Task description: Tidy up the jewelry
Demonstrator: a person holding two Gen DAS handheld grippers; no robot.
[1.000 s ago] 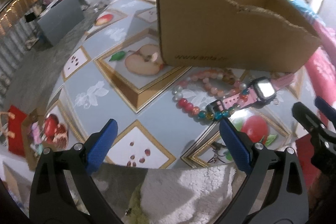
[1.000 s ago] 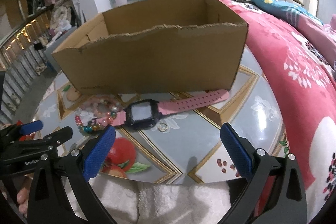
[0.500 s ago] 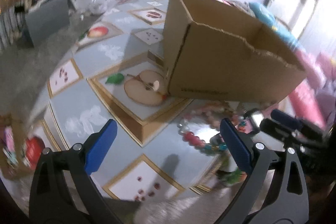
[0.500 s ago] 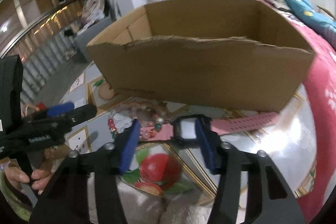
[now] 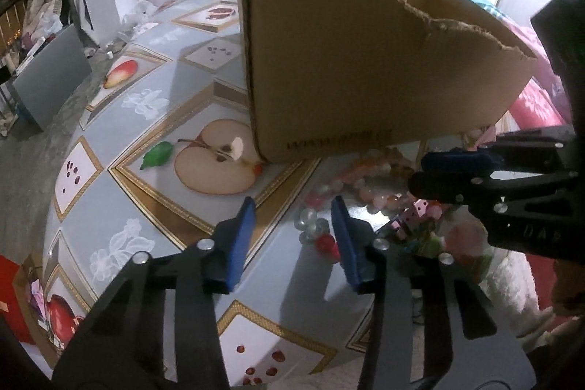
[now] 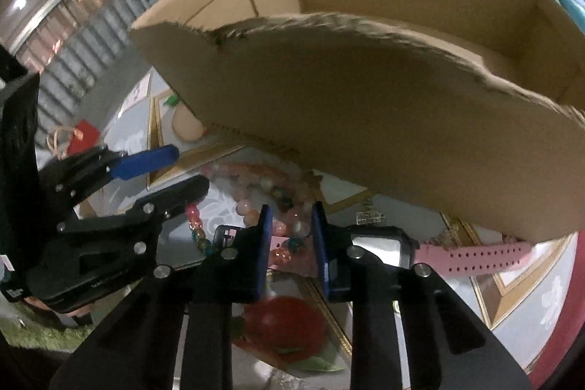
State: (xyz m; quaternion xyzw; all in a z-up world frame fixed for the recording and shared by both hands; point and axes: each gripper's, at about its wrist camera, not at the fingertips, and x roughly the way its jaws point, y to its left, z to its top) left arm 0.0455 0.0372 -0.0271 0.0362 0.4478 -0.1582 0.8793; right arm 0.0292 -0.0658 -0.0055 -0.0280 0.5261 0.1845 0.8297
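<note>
- Fruit-patterned oilcloth is covering the surface (image 5: 153,207) you are working over, with a pink bed (image 5: 537,105) lying beside it on the right.
- Your left gripper (image 5: 292,236) is hovering low with its blue fingers (image 5: 243,236) partly apart; they have just been closing, and only bare cloth is showing between them, the clear and red beads lying just beside the right-hand one.
- Your right gripper (image 6: 289,243) is pointing down at the pile, its fingers (image 6: 263,243) narrowed and just closing around the pink watch (image 6: 384,247) strap; whether the pads are pressing on it yet, I cannot tell.
- Tangled bead bracelets (image 6: 256,192) are lying on the cloth against the strap, between both grippers.
- Behind the jewelry, an open cardboard box (image 5: 365,72) with a torn front rim is standing on the surface, touching or nearly touching the beads.
</note>
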